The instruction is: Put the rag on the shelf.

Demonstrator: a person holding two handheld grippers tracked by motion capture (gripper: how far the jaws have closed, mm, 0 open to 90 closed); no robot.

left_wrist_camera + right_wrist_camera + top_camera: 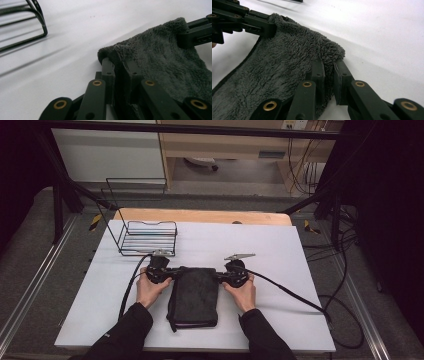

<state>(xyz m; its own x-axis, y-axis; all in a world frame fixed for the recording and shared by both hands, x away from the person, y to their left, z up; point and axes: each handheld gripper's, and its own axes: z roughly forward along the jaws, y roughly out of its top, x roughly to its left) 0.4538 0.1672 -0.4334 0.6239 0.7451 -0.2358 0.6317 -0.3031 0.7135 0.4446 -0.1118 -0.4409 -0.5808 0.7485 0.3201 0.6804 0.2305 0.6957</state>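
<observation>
Currently I have both grippers clamped on the dark grey towel (194, 295), which lies folded on the white table (280, 250) near its front edge, about midway between the left and right edges. My left gripper (170, 273) pinches the towel's far left corner; in the left gripper view the pile is bunched between the closed jaws of the left gripper (119, 65), with the hem running down between them. My right gripper (219, 276) holds the far right corner, and the right gripper view shows the fabric folded over the tips of the right gripper (329, 65) with the jaws closed on it. A wire basket (148, 238) stands toward the far left corner of the table, just beyond the left gripper.

Risks, as I judge them: each grip takes only a small bite at the very corner, so a quick lift could pull the thick pile out of one side and let the towel swing or drop. Uneven lifting would skew any fold. The left hand also works close to the basket, and a sweep toward the far edge could knock it or snag its wires. The trailing cables (290, 292) could drag across the cloth.
</observation>
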